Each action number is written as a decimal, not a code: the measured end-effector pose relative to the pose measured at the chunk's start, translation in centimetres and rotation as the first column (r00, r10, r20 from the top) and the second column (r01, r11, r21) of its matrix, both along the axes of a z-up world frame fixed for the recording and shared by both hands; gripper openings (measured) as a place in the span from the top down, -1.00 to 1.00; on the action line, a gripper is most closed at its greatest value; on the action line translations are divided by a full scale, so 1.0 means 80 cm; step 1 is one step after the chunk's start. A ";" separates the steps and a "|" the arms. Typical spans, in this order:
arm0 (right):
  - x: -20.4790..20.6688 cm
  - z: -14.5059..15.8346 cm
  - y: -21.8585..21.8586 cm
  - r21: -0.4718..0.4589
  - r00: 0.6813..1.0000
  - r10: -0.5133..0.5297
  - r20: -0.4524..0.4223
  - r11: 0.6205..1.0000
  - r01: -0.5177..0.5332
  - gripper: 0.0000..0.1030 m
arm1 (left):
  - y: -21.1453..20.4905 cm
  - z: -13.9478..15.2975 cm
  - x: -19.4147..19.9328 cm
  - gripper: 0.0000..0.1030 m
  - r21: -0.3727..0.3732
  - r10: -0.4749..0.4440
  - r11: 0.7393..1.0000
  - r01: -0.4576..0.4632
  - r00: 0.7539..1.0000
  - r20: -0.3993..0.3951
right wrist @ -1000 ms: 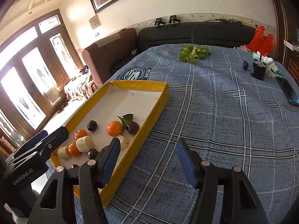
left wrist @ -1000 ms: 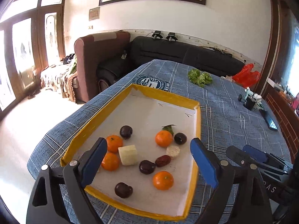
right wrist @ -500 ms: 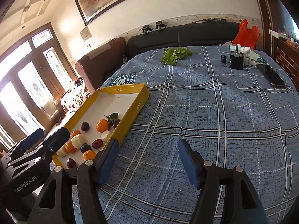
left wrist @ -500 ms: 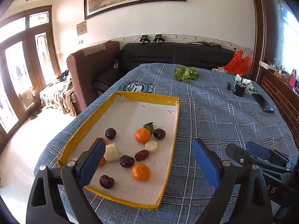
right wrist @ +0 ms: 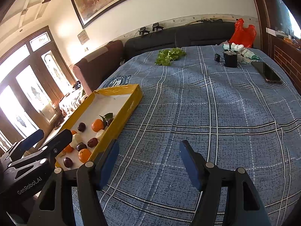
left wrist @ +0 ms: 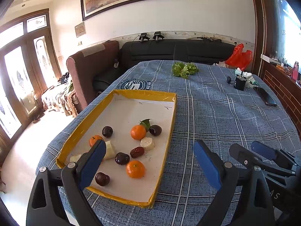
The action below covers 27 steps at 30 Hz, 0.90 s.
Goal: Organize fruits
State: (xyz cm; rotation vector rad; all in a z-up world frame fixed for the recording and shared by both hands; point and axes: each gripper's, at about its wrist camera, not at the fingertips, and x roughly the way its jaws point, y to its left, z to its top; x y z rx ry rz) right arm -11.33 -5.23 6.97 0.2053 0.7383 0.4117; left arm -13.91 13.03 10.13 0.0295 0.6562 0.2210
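1. Where the shallow yellow-rimmed cardboard tray with a white floor [left wrist: 170,121] lies at the left of the blue plaid tablecloth [left wrist: 216,113], the left gripper [left wrist: 148,162] hovers over its near right corner, blue-padded jaws wide apart and empty; its left finger overlaps the tray's near left part.
2. Tray contents, left to right: pale cut fruit pieces [left wrist: 111,149], a small orange mandarin [left wrist: 94,140], dark round plums [left wrist: 107,131], a wrinkled red-brown date [left wrist: 137,152], a near mandarin [left wrist: 135,169], a leafed mandarin [left wrist: 138,131], and a white round slice [left wrist: 147,143]. All sit loose on the floor, ahead of the jaws.
3. Right gripper [right wrist: 148,164]: jaws apart and lately widening, empty, over bare cloth; the tray lies just left of its left finger.
4. Far cloth: a green leafy lettuce bunch [left wrist: 184,69], then a black cylindrical cup [left wrist: 239,82].
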 end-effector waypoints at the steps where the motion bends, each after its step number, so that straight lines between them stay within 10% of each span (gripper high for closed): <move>1: 0.000 -0.001 0.000 -0.002 1.000 -0.001 -0.001 1.000 0.001 -0.40 | 0.000 -0.001 0.000 -0.82 -0.001 0.001 1.000 -0.001 1.000 -0.002; 27: 0.004 -0.020 0.031 -0.066 0.999 0.020 -0.033 0.998 -0.022 -0.44 | 0.039 -0.014 0.009 -0.82 -0.080 0.050 0.995 -0.051 0.999 -0.013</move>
